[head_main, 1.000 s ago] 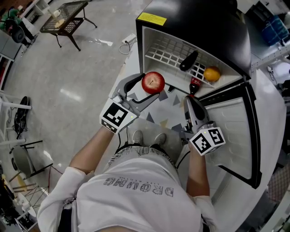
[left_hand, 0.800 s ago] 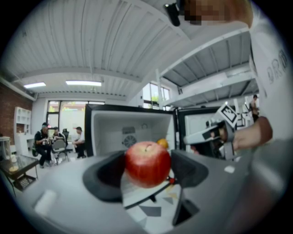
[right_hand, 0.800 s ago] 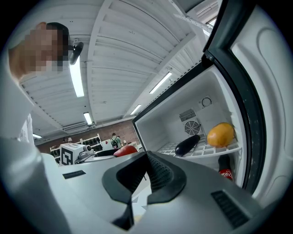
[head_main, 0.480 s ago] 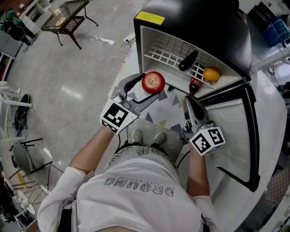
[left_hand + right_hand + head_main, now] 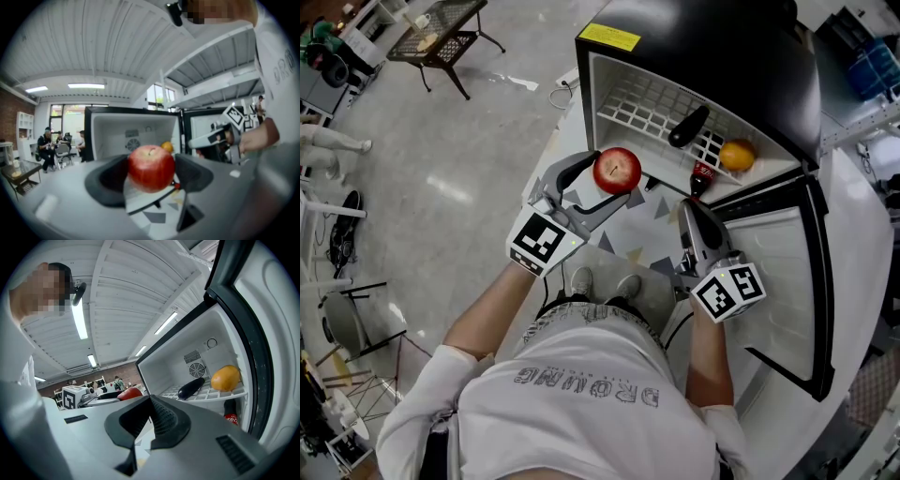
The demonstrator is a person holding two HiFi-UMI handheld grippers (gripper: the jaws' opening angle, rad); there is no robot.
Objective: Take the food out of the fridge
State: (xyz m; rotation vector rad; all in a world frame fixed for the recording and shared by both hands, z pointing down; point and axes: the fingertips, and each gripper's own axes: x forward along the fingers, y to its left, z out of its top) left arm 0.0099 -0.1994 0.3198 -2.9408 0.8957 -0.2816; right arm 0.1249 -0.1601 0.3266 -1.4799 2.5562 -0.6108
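Note:
The black fridge stands open in front of me. On its white wire shelf lie a dark eggplant and an orange; a cola bottle stands just below the shelf. My left gripper is shut on a red apple, held in the air before the fridge's left side. The apple fills the space between the left gripper's jaws. My right gripper is shut on nothing, below the bottle. Past it show the eggplant, orange and bottle.
The fridge door hangs open to the right of my right arm. A black mesh table stands at the far left, and a plug and cable lie on the floor by the fridge. People sit in the background.
Both grippers and the apple hold still. Only the background at the far left edge of the head view has shifted a little.

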